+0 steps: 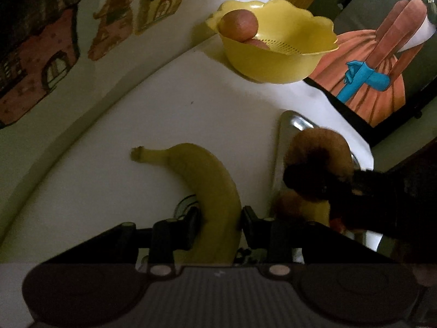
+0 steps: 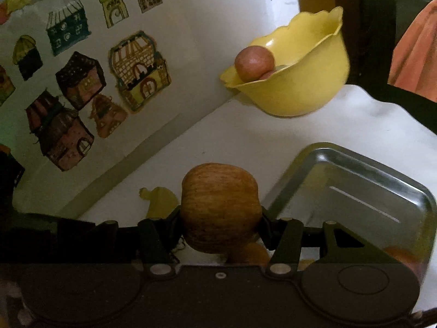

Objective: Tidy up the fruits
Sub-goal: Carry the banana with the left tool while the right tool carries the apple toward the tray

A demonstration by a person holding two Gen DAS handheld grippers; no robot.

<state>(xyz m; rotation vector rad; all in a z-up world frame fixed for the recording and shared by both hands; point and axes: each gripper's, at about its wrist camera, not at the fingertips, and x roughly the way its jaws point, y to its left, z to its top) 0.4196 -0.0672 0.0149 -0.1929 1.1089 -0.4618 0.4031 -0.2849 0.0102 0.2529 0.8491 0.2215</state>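
Banana (image 1: 207, 191): near end hidden under the left gripper (image 1: 218, 218), clamped on it. Apple (image 2: 220, 209): gripped by right gripper (image 2: 220, 225) beside metal tray (image 2: 382, 169). Far yellow bowl (image 2: 308, 93): two reddish fruits (image 2: 254, 63), lower one mostly hidden.

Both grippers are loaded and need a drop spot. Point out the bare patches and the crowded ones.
Free: the white tabletop between the yellow bowl, the sticker wall and the metal tray; also the tray's far half. Crowded: the bowl holds reddish fruit; near the grippers, the banana in the left and the apple in the right fill the space.
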